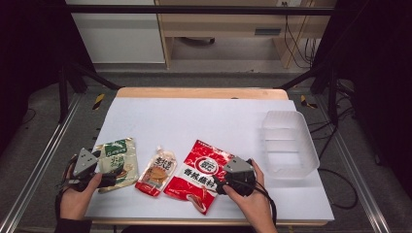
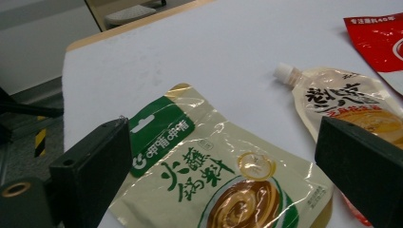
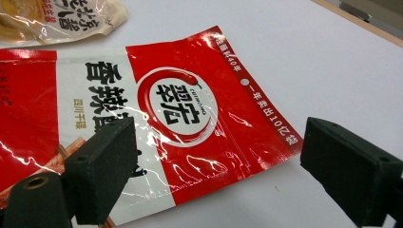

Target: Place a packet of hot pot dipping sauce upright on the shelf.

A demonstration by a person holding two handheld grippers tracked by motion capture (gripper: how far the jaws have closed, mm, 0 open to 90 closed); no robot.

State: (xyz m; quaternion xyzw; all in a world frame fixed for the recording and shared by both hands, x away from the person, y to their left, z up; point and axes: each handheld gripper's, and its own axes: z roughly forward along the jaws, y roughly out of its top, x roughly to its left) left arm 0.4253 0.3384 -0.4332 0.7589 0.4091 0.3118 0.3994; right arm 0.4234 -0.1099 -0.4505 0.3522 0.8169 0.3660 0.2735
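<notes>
Three flat pouches lie in a row near the table's front edge. A green and beige pouch (image 1: 118,162) (image 2: 199,183) is at the left. In the middle is a beige spouted pouch (image 1: 156,173) (image 2: 340,97) (image 3: 57,19). A red and white pouch (image 1: 197,174) (image 3: 183,102) (image 2: 380,38) lies to its right. My left gripper (image 1: 108,178) (image 2: 222,135) hovers open over the near-left corner of the green pouch. My right gripper (image 1: 219,184) (image 3: 218,137) stands open over the red pouch's right edge. Neither one's jaws press on anything.
A clear plastic tub (image 1: 289,143) stands empty at the right side of the white tabletop (image 1: 204,114). Black frame posts flank the table, and a wooden desk with cables stands behind it.
</notes>
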